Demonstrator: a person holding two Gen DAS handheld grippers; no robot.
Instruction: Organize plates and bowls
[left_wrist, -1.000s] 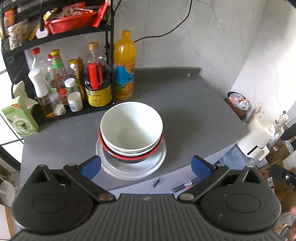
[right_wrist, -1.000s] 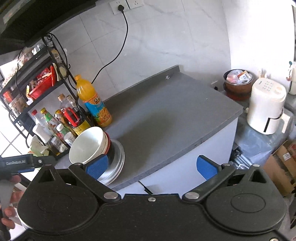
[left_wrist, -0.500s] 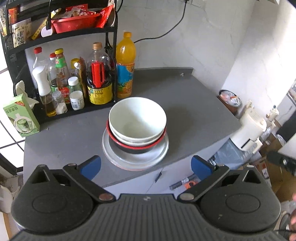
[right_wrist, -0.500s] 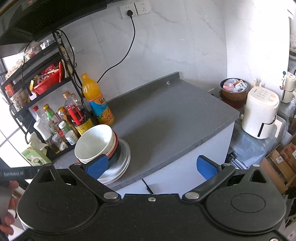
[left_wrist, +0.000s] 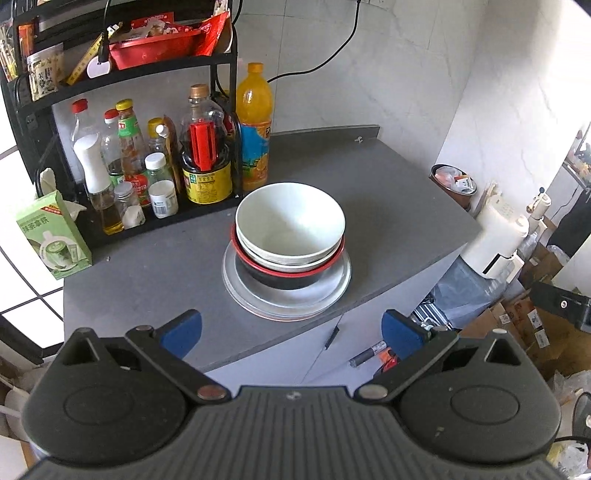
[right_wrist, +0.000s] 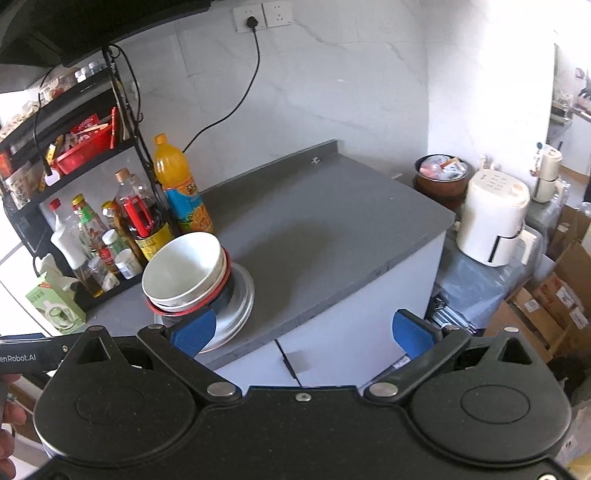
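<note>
A white bowl is nested in a second white bowl and a black bowl with a red rim, all stacked on metal plates near the front edge of the grey counter. The same white bowl and metal plates appear at the left in the right wrist view. My left gripper is open and empty, held back in front of the counter edge. My right gripper is also open and empty, off the counter's front, to the right of the stack.
A black rack of sauce bottles and an orange drink bottle stand behind the stack. A green carton sits at the counter's left. Right of the counter are a white appliance, a bin and cardboard boxes.
Both grippers have drawn back and up from the counter, so the stack looks smaller and farther. The bowls and plates have not moved. Both grippers stayed open.
</note>
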